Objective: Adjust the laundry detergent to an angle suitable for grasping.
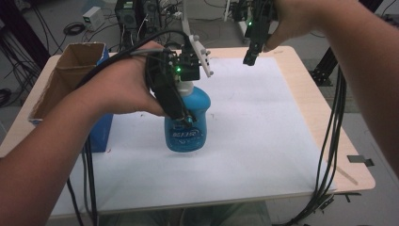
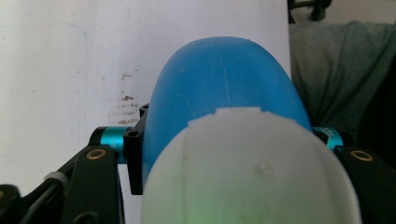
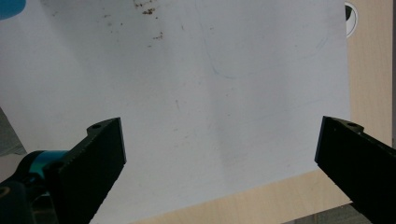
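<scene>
Upright blue white-capped bottle [image 1: 186,123], claw-gripped

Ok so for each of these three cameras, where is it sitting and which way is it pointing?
High view: above the person's side, looking forward and down on the table; both forearms, left gripper, right gripper.
Left gripper view: rides the left gripper, looks along its jaws clamped on the blue bottle.
Right gripper view: rides the right gripper, looks down between open jaws at the white sheet.
Shared: bottle in the high and left gripper views.

The blue bottle [image 1: 186,127] carries a label with white lettering, too blurred to read.
</scene>
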